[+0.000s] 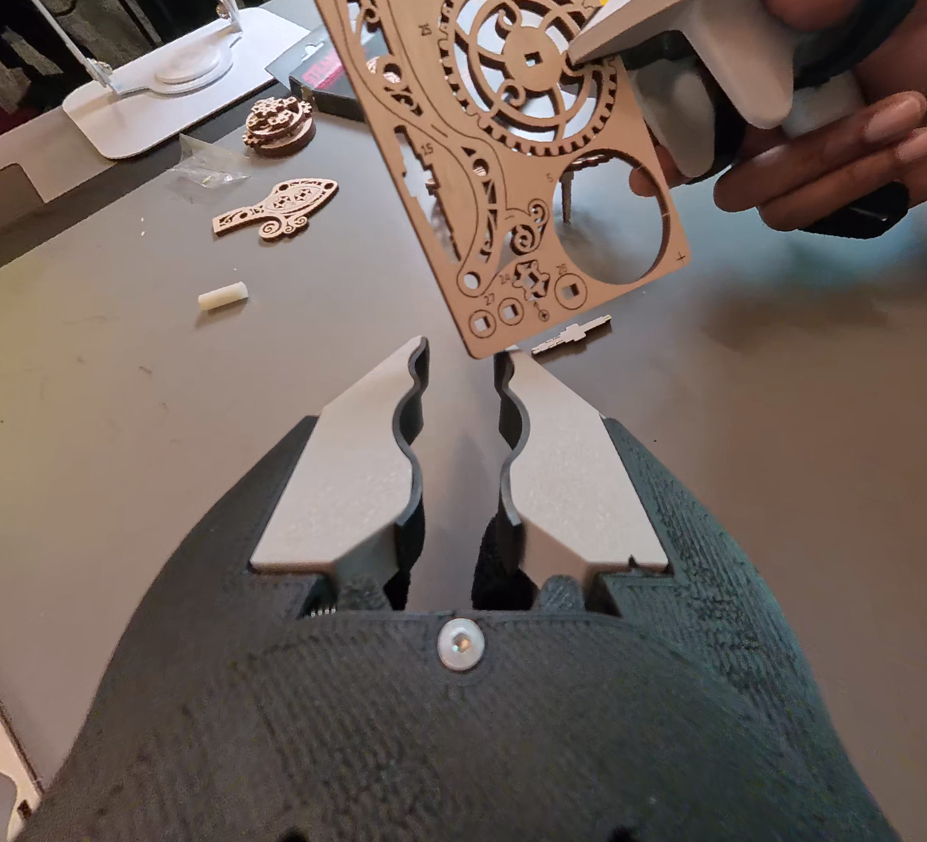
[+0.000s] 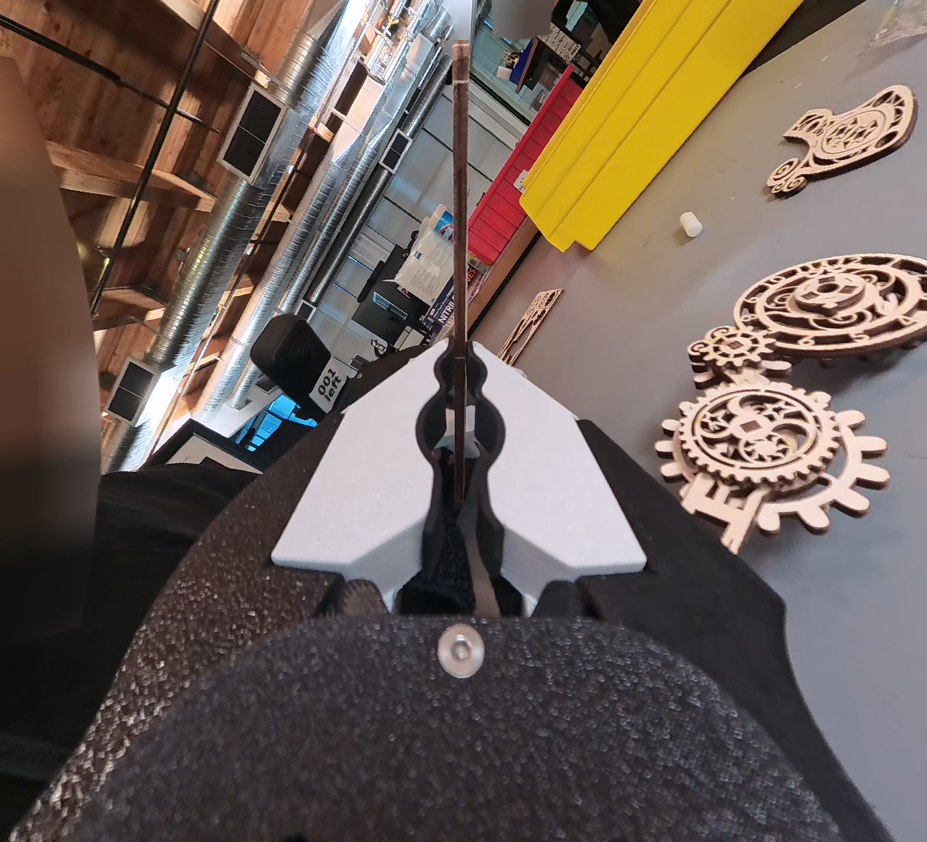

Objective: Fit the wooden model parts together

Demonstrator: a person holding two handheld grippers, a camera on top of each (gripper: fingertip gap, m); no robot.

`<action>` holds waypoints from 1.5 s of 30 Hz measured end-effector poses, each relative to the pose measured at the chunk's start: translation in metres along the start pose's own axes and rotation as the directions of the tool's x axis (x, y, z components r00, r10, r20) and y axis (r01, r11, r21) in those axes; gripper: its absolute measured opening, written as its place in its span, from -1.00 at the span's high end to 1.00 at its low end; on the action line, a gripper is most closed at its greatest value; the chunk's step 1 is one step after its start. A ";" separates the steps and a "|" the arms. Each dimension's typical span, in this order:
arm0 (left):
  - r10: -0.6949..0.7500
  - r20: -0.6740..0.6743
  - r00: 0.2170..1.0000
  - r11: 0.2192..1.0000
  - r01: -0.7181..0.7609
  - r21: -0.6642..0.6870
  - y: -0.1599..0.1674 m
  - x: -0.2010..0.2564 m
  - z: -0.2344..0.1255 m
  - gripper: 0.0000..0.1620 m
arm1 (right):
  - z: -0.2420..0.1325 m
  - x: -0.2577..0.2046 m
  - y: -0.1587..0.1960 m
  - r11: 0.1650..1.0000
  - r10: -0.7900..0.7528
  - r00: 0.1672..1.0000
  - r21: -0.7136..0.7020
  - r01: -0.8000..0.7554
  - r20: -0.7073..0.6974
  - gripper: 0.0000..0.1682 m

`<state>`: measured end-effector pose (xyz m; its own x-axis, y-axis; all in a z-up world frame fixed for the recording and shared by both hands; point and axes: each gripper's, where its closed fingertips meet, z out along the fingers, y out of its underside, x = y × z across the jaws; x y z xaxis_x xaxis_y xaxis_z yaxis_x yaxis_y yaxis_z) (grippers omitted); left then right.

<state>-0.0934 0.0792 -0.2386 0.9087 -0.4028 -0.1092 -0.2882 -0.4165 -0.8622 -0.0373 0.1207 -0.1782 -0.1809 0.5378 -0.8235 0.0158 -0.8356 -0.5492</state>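
A thin wooden sheet (image 1: 451,156) of laser-cut parts, with a large gear and several small pieces in it, hangs tilted above the grey table (image 1: 752,441). My right gripper (image 1: 577,58), held by a hand, is shut on the sheet's right edge beside the gear. In the right wrist view the sheet (image 2: 459,216) shows edge-on, clamped between the right gripper's (image 2: 459,349) fingers. My left gripper (image 1: 461,359) is open and empty. Its fingertips sit just under the sheet's lower corner, which hangs over the gap.
On the table lie an ornate flat wooden piece (image 1: 276,211), a built gear stack (image 1: 278,120), a white peg (image 1: 223,296), a small wooden axle (image 1: 572,334) and a plastic bag (image 1: 210,161). Two gear assemblies (image 2: 767,446) (image 2: 832,301) lie to the right. A yellow bin (image 2: 667,90) stands behind. Some 10 cm of space lies between my two pairs of fingers.
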 end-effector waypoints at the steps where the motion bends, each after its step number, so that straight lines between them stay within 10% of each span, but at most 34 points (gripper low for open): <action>1: -0.004 0.003 1.000 1.000 0.004 0.002 0.000 -0.002 -0.001 0.70 | 0.000 0.000 0.000 1.000 0.002 1.000 -0.001 -0.002 0.001 0.99; 23: -0.125 -0.107 0.986 0.988 0.133 0.074 -0.009 -0.003 -0.016 0.58 | 0.003 0.008 0.019 0.983 -0.110 0.991 -0.158 0.096 -0.078 0.98; 45: -0.451 -0.719 0.529 0.773 0.634 -0.019 -0.043 0.042 -0.048 0.98 | -0.002 -0.033 0.035 0.951 -0.148 0.965 -0.237 0.199 0.216 0.99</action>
<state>-0.0570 0.0410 -0.1830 0.3934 -0.6110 0.6869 0.3480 -0.5926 -0.7264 -0.0292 0.0745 -0.1706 -0.3891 0.6185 -0.6827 0.2122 -0.6610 -0.7198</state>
